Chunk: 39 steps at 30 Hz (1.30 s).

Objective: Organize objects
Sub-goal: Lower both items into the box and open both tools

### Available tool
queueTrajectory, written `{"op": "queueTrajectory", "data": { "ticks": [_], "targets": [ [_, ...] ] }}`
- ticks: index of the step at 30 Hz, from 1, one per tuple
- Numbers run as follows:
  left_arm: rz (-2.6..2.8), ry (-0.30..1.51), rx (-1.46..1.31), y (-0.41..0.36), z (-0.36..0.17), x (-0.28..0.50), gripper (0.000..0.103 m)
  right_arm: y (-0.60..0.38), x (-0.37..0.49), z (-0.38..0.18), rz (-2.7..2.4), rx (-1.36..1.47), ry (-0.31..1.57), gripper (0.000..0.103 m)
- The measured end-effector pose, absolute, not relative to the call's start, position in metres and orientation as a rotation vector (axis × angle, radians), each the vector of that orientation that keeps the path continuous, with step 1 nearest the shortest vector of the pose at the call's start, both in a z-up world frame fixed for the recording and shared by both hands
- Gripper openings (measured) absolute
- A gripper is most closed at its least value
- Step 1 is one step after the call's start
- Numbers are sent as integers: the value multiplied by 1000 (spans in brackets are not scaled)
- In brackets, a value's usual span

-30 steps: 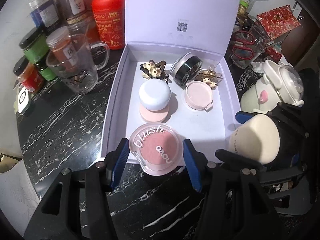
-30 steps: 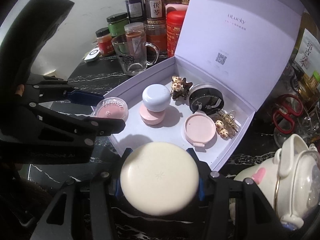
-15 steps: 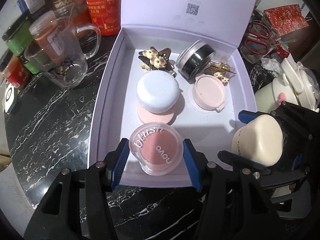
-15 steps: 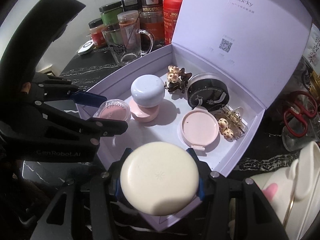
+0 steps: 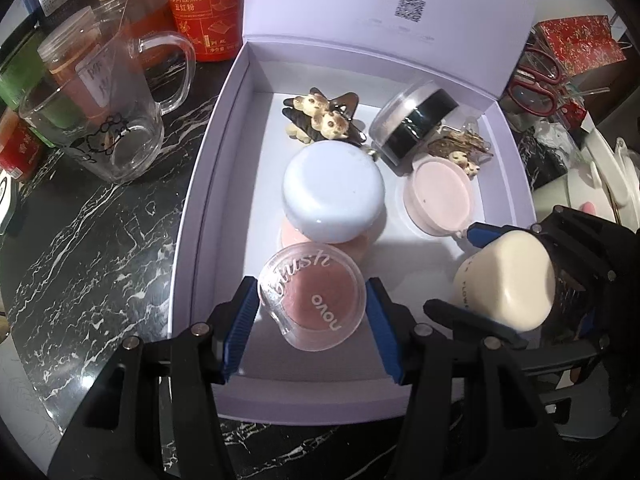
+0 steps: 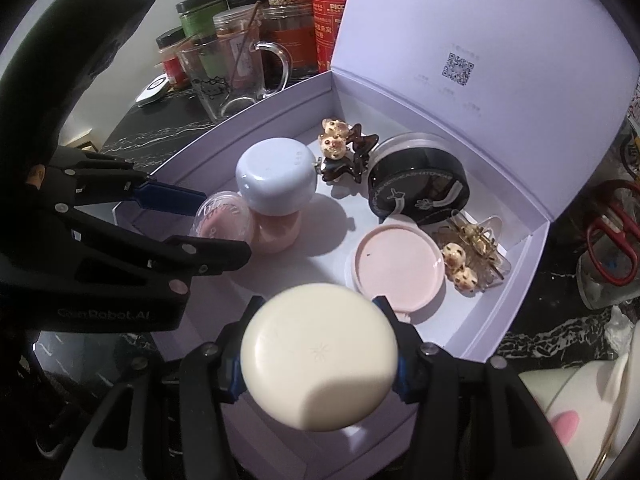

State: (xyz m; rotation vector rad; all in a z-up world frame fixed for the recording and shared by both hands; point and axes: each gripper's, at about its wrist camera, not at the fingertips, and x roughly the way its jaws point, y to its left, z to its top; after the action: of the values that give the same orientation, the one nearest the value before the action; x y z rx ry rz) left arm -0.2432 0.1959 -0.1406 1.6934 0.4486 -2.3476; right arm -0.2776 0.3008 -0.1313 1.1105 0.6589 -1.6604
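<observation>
My left gripper (image 5: 312,312) is shut on a clear round blush compact (image 5: 316,300) with pink powder, held low over the near left part of the open lilac box (image 5: 212,184). My right gripper (image 6: 320,356) is shut on a cream round jar (image 6: 320,360), held over the box's near right part; the jar (image 5: 506,282) also shows at the right of the left wrist view. Inside the box lie a pale blue jar (image 5: 334,192) on a pink base, a pink compact (image 5: 440,196), a black round case (image 5: 416,124) and two bear hair clips (image 5: 324,118) (image 6: 466,260).
A glass mug (image 5: 104,128), several spice jars (image 6: 200,20) and a red canister (image 5: 202,4) stand left and behind the box on the black marble counter (image 5: 100,240). Red scissors (image 6: 612,236) in a glass and a white pig-shaped pot (image 6: 580,408) sit to the right. The box lid (image 5: 392,12) stands upright.
Both grippers have come down and forward over the box with their loads. The blush compact and cream jar now hang inside the box's walls, close to the items in it.
</observation>
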Motion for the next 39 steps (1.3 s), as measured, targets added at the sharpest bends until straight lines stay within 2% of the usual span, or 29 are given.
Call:
{"op": "queueTrajectory", "data": {
  "ticks": [39],
  "targets": [
    [-2363,346,1655,207,-154,-253,53,284,-273,-144,-1723,1012,740,55]
  ]
}}
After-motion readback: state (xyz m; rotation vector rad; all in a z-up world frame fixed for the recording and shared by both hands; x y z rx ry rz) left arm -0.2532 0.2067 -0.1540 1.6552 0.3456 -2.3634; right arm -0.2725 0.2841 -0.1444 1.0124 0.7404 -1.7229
